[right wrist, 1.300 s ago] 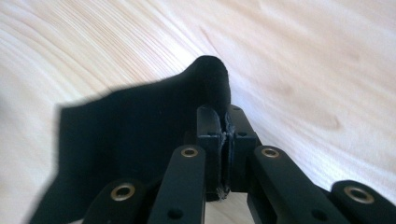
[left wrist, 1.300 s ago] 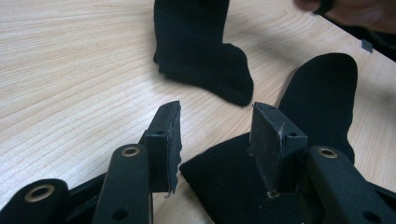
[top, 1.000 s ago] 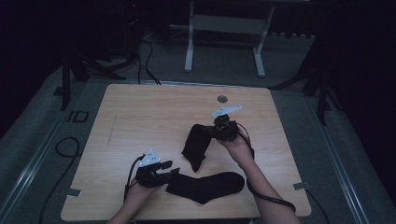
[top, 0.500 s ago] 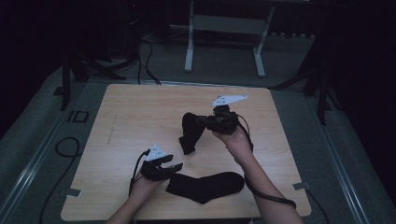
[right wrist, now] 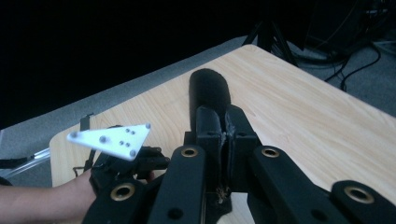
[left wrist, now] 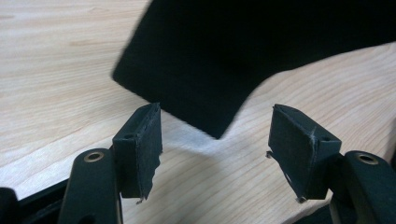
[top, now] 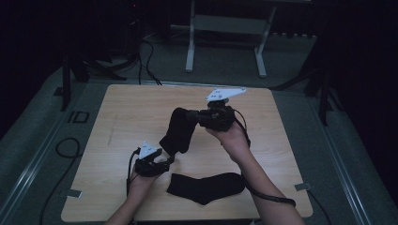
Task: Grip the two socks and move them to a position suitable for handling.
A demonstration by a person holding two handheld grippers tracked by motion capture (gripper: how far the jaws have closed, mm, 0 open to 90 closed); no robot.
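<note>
Fingers (right wrist: pixel 208 128) of my right gripper (top: pixel 193 115) are clamped together on one end of a black sock (top: pixel 178 131), lifted above the table (top: pixel 117 112) near its centre; the sock hangs down and to the left. My left gripper (top: pixel 170 159) sits low at the near left, jaws spread wide (pads (left wrist: pixel 140 140) bare), with the sock's hanging end (left wrist: pixel 219 84) just beyond them, not between them. I note a second black sock (top: pixel 206 187) lying flat at the near edge.
</note>
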